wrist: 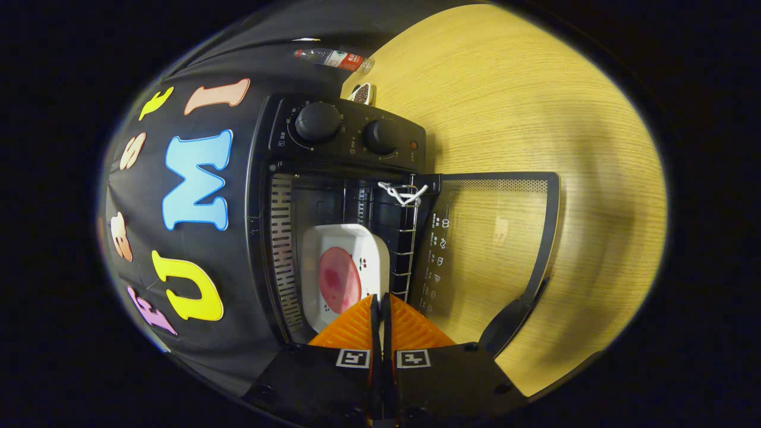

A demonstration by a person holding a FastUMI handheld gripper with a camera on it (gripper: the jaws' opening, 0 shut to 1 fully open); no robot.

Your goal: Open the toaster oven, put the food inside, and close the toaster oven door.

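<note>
Wooden table (523,107) bears the open toaster oven (345,178) holding a dish (342,267); jaws clenched, empty.

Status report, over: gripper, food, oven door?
Gripper shut, empty, just outside oven. White dish with food inside toaster oven. Door open, nothing blocking it.

- The black toaster oven (333,196) appears turned sideways in the view, two round knobs (318,121) on its control panel.
- Its glass door (493,238) lies swung fully open over the wooden table.
- A white dish (371,252) holding a pink slice of food (339,279) sits inside the cavity on the wire rack (404,244).
</note>
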